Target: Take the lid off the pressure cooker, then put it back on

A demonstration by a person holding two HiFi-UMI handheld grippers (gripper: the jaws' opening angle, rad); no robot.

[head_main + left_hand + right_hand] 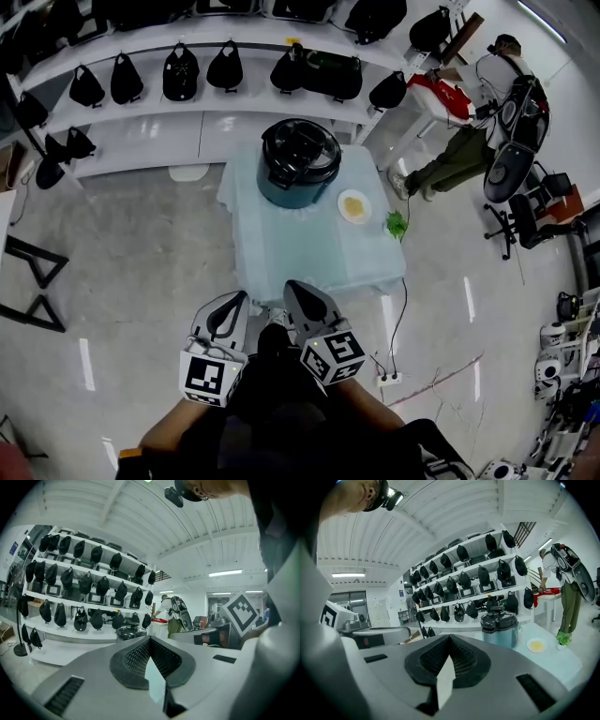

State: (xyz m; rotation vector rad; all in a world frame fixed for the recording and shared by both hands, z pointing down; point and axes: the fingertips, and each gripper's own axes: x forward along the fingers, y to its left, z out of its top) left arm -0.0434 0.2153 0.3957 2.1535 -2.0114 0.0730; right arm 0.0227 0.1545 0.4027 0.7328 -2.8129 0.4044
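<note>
Closed right gripper (449, 639): cooker (500, 629), plate (536, 645) ahead

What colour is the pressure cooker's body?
Teal body under a black lid; head view shows it best.

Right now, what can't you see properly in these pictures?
Pressure cooker: in the left gripper view, its lower part is hidden behind the left gripper.
Plate: in the head view, it is too small to tell what the yellow stuff on it is.
Green thing at the corner of the table: in the head view, it is too small to name.
</note>
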